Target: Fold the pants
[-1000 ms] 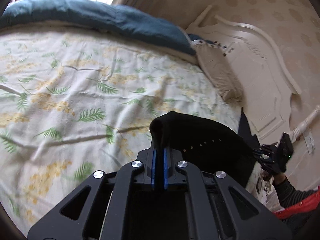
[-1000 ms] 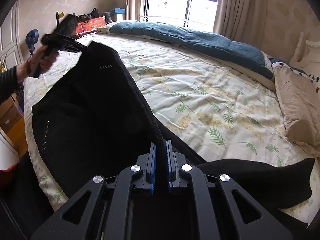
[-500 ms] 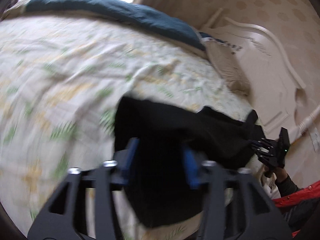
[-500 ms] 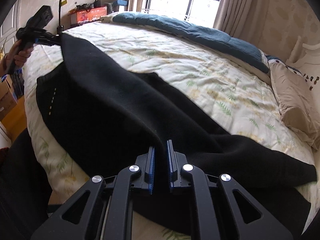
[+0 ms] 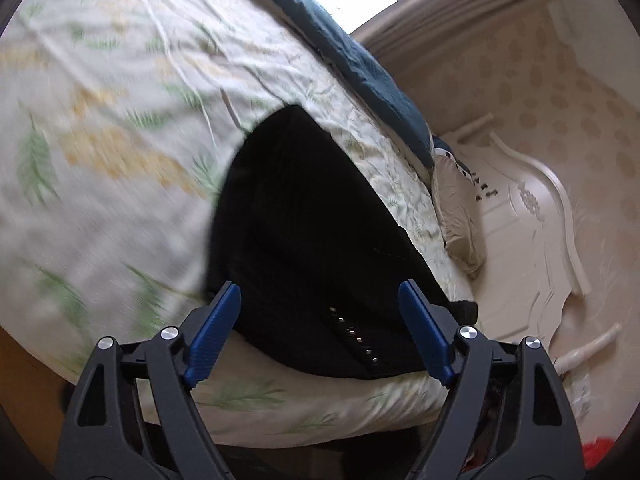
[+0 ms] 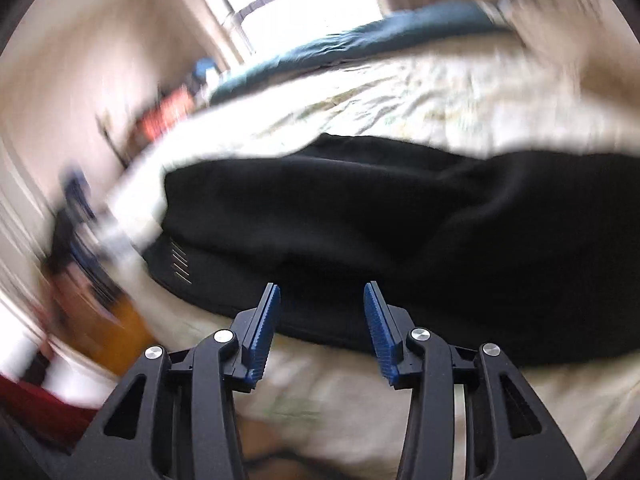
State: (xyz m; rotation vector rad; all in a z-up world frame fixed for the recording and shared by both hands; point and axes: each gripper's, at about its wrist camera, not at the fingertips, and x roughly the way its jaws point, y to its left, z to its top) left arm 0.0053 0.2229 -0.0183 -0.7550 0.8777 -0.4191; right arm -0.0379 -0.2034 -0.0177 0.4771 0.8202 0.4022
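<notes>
A: Both claws had just been opening. Left claw (image 5: pixel 320 330) stood spread wide, nothing between the pads; the pants (image 5: pixel 320 232) lay on the bed beyond and below the tips. Right claw (image 6: pixel 322 334) was spread about halfway, also empty, with black cloth just past its tips.

B: So the pants were loose on the bed?

A: Yes. They lay flat along the near edge of the floral bedspread (image 5: pixel 120 120), no pad touching them. One end sat close to the mattress edge in the left view.

B: Risks?

A: Main one, I'd judge: that near end could slide off the edge if either claw dragged it on the way out. Second: the right view was heavily smeared by motion, so lining up the next grab from it would be unreliable. Third: the cloth was thick and dark, layers hard to tell apart, so a pinch could take one layer only and skew the fold.

B: How did they look?

A: Black, heavy knit or fleece, a short row of small metal studs (image 5: pixel 354 334) near the edge closest to the left claw. Doubled over by the look of it, with a soft ridge across the middle in the right view. Not square yet.
</notes>
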